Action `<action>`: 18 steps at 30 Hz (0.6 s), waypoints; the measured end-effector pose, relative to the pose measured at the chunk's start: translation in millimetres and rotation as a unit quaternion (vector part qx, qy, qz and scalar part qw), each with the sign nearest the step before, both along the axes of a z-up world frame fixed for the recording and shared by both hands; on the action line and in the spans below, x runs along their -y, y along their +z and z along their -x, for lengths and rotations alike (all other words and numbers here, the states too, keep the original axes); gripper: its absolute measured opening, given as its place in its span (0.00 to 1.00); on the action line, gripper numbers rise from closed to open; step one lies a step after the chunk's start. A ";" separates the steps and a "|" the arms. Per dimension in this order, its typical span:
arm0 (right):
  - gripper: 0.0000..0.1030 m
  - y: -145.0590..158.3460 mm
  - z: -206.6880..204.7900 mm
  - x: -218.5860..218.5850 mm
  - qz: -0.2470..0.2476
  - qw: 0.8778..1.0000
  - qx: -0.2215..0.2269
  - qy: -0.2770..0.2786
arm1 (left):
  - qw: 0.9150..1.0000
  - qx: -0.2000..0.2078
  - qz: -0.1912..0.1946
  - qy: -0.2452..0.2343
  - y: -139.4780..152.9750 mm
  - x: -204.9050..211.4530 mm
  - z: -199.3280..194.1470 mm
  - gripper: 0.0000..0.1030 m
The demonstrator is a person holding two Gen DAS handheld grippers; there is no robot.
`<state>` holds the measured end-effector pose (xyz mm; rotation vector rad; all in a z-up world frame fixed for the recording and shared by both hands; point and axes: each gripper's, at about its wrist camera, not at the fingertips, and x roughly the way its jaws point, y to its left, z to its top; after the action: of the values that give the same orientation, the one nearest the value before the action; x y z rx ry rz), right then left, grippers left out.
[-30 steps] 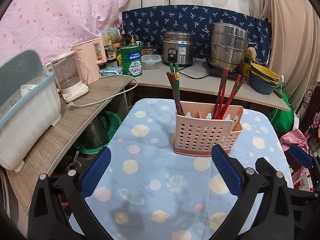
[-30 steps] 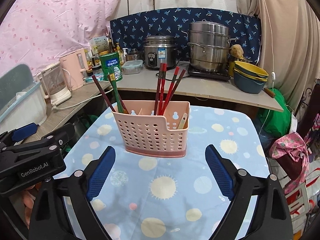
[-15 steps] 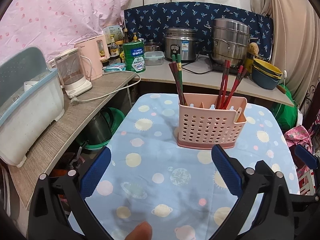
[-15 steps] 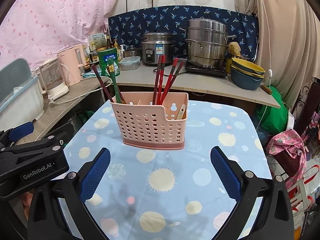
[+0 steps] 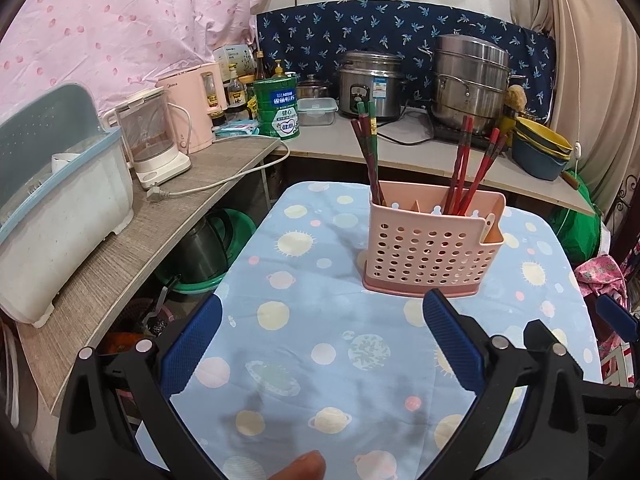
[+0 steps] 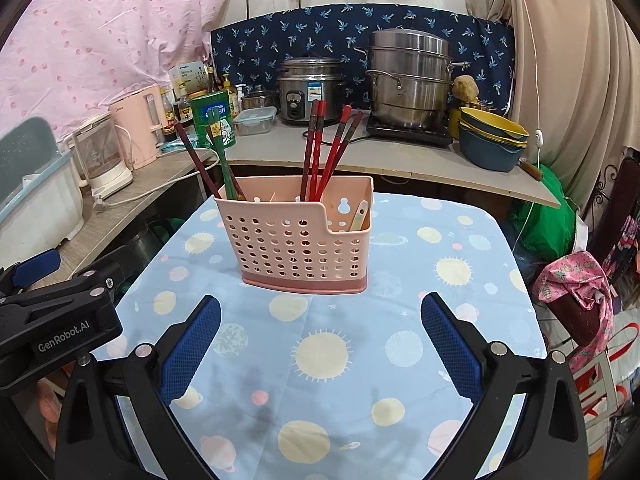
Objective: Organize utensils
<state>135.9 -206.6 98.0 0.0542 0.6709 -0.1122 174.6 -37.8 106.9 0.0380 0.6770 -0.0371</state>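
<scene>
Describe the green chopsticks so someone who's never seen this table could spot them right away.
Start at the table with the blue planet-print cloth, then the pink perforated utensil holder standing on it. The green chopsticks lean out of its left end compartment beside a dark red one; every other stick there is red.

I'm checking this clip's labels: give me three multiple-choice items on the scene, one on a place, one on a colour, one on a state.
1. Where does the pink utensil basket stand?
A. on the blue patterned tablecloth
B. on the wooden counter
C. inside the dish rack

2. What colour are the chopsticks in the middle compartment?
A. white
B. red
C. yellow

3. How does the right gripper stand?
A. shut on a chopstick
B. shut on the basket
C. open and empty

Answers:
1 A, the basket's base sits on the cloth.
2 B, the sticks there are red.
3 C, its blue pads stand wide apart over bare cloth; its jaws have just been opening, with nothing between them.
</scene>
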 end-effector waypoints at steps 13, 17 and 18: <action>0.94 0.0 -1.5 2.9 0.000 1.000 -0.001 -0.004 | 1.000 -0.001 -0.005 0.004 -2.3 -1.8 -1.2 0.93; 0.94 -0.9 -2.8 4.2 0.000 1.000 -0.003 -0.005 | 1.000 0.000 -0.009 0.008 -3.4 -1.6 -0.8 0.93; 0.94 -1.6 -2.6 4.6 0.000 1.000 -0.003 -0.005 | 1.000 0.000 -0.011 0.009 -3.8 -1.3 -0.9 0.93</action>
<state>138.5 -211.3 96.4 0.0573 0.6763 -0.1221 175.5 -36.5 103.1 0.0522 0.6780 -0.0130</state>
